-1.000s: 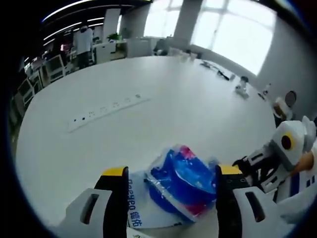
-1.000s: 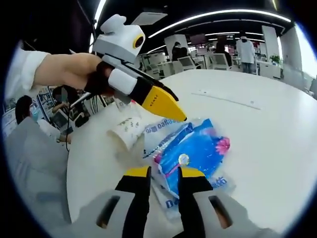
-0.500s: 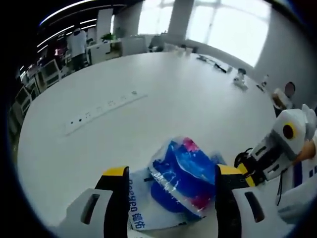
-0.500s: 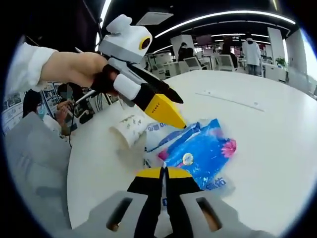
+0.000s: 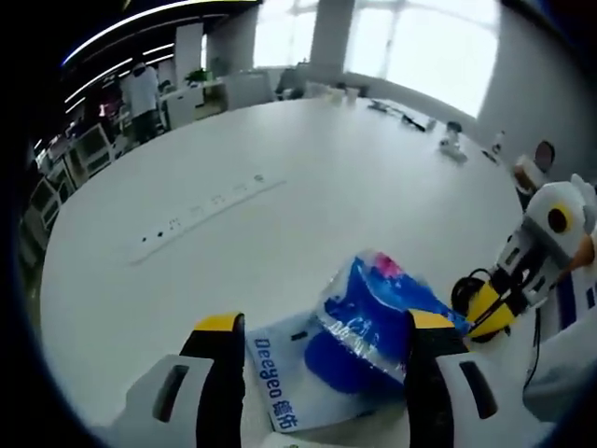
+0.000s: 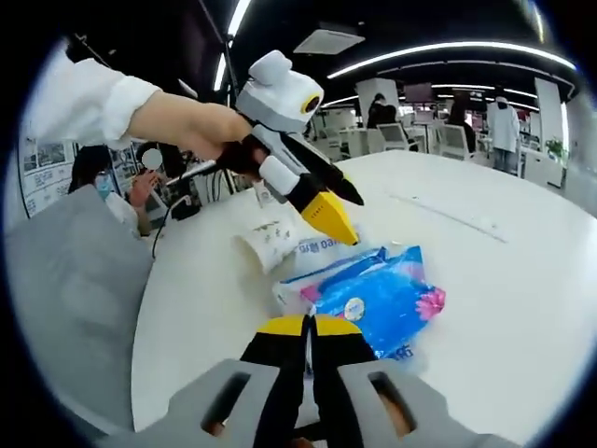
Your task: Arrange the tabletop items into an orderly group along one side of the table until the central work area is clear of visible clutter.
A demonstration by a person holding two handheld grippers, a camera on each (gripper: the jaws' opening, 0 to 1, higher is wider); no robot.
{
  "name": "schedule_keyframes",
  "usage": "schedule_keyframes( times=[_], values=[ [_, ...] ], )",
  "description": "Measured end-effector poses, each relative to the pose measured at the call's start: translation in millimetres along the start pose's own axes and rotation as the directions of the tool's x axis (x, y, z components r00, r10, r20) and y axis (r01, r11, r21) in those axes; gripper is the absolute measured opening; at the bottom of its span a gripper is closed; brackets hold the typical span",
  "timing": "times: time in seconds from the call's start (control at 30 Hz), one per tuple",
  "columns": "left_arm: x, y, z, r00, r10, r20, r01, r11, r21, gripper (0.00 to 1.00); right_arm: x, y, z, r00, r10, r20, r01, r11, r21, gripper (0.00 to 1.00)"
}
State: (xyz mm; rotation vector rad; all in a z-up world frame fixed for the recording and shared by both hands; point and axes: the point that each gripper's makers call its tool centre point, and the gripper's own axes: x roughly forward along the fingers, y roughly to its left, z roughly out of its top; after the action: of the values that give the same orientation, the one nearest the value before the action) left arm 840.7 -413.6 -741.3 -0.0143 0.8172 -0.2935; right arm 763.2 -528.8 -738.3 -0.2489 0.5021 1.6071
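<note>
A blue plastic packet [image 5: 373,313] lies on the white table [image 5: 308,187], partly on top of a white Deeyeo packet [image 5: 280,383]. My left gripper [image 5: 325,329] stands open, one finger on each side of both packets. My right gripper [image 6: 309,329] is shut on the near edge of the blue packet [image 6: 378,299]. In the left gripper view the right gripper [image 5: 487,308] comes in from the right at the packet's corner. The left gripper [image 6: 338,207] hangs over the white packet [image 6: 322,247] in the right gripper view. A printed paper cup [image 6: 270,245] lies on its side beside the packets.
A long white power strip [image 5: 201,210] lies across the middle of the table. Small items [image 5: 452,149] sit at the far edge by the windows. A seated person [image 6: 93,177] is close to the table's edge, and desks and chairs stand beyond.
The blue packet has slid toward the right gripper, uncovering the Deeyeo lettering on the white packet. The right gripper went from open to shut on the packet's edge. The left gripper stayed open.
</note>
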Motion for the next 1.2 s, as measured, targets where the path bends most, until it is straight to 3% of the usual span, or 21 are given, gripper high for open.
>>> schedule_keyframes(
  times=[0.3, 0.4, 0.5, 0.67, 0.87, 1.03, 1.13, 1.2],
  values=[
    [-0.6, -9.1, 0.1, 0.999, -0.044, 0.005, 0.044, 0.999, 0.032, 0.65, -17.4, 19.5, 8.2, 0.993, 0.114, 0.014, -0.111, 0.983, -0.145, 0.0],
    [-4.6, -10.9, -1.3, 0.999, -0.046, -0.003, 0.046, 0.993, 0.105, 0.62, -23.7, 20.8, 11.2, 0.991, 0.129, 0.022, -0.124, 0.98, -0.157, 0.0],
    [-7.4, -24.4, -3.1, 0.993, -0.119, -0.007, 0.119, 0.989, 0.088, 0.62, -28.5, 22.4, 15.1, 0.989, 0.144, 0.036, -0.137, 0.977, -0.166, 0.0],
    [-14.0, -34.4, 2.0, 0.986, -0.168, 0.01, 0.166, 0.98, 0.111, 0.57, -37.1, 30.5, 23.9, 0.981, 0.187, 0.055, -0.174, 0.967, -0.187, 0.0],
    [-15.5, -49.1, 2.0, 0.972, -0.234, 0.01, 0.231, 0.965, 0.121, 0.39, -40.8, 34.8, 26.1, 0.976, 0.21, 0.054, -0.196, 0.96, -0.199, 0.0],
    [-16.9, -57.8, -0.6, 0.961, -0.277, -0.007, 0.276, 0.955, 0.112, 0.09, -41.2, 36.2, 26.4, 0.975, 0.214, 0.055, -0.199, 0.96, -0.199, 0.0],
    [-19.9, -64.3, -5.9, 0.954, -0.298, -0.03, 0.299, 0.948, 0.111, 0.03, -41.9, 36.6, 25.2, 0.976, 0.213, 0.051, -0.199, 0.96, -0.197, 0.0],
    [-18.7, -58.5, -7.6, 0.954, -0.297, -0.037, 0.299, 0.951, 0.081, 0.0, -42.7, 35.7, 20.9, 0.978, 0.206, 0.038, -0.195, 0.961, -0.198, 0.0]
  ],
)
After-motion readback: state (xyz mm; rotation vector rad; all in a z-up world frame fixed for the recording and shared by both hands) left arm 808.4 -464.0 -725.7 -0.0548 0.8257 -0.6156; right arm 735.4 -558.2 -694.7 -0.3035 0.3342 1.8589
